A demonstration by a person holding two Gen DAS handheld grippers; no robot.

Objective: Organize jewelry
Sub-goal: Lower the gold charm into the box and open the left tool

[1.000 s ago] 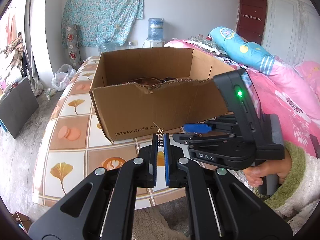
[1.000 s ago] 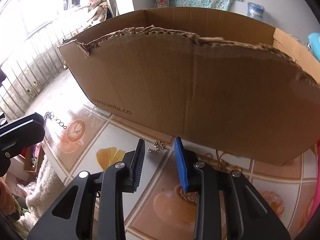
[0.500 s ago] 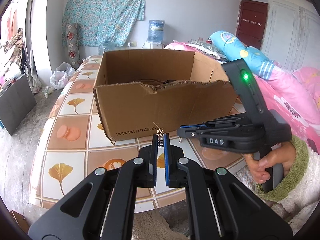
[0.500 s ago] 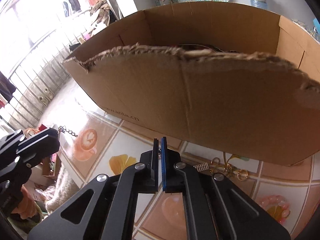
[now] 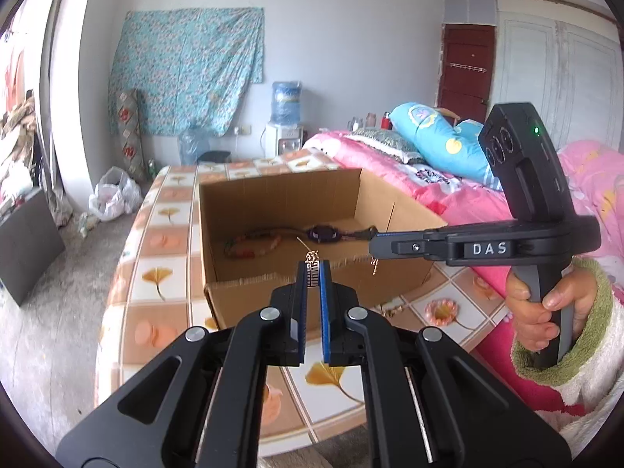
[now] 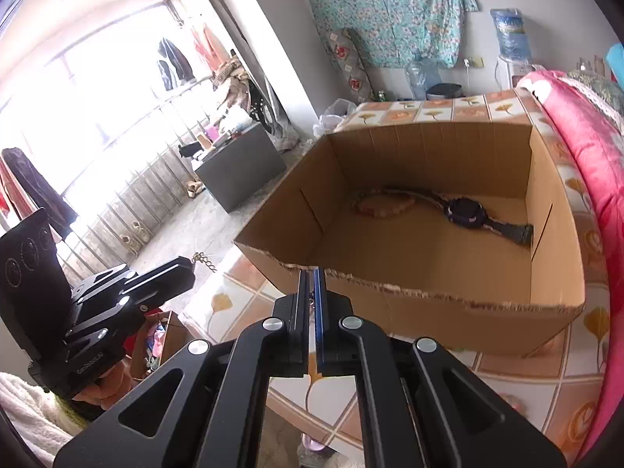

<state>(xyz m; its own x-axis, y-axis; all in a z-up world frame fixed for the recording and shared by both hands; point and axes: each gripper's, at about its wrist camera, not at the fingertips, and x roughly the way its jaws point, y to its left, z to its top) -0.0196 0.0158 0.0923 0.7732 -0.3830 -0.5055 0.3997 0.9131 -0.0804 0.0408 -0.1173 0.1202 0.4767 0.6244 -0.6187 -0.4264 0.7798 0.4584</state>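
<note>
My left gripper (image 5: pixel 312 270) is shut on a small silver charm with a short chain (image 5: pixel 311 263), held level with the front wall of the open cardboard box (image 5: pixel 273 195). My right gripper (image 6: pixel 310 277) is shut too, on a little gold chain piece (image 5: pixel 375 267) that dangles below its tip. In the left wrist view the right gripper (image 5: pixel 372 242) hovers over the box's front right corner. In the right wrist view the left gripper (image 6: pixel 190 268) hangs left of the box (image 6: pixel 429 148), its chain (image 6: pixel 203 260) showing. A beaded strand (image 5: pixel 253 243) and a dark purple piece (image 5: pixel 323 233) lie inside the box.
The box stands on a table with a patterned tile cloth (image 5: pixel 163 273). A few gold pieces (image 5: pixel 393 309) lie on the cloth by the box's front right corner. A bed with a pink cover (image 5: pixel 448 191) borders the table on the right. A person's hand (image 5: pixel 546 304) holds the right gripper.
The right gripper's jaws shut on the gold piece on the cloth and lifted it. Both grippers rose, so the inside of the box now shows.
</note>
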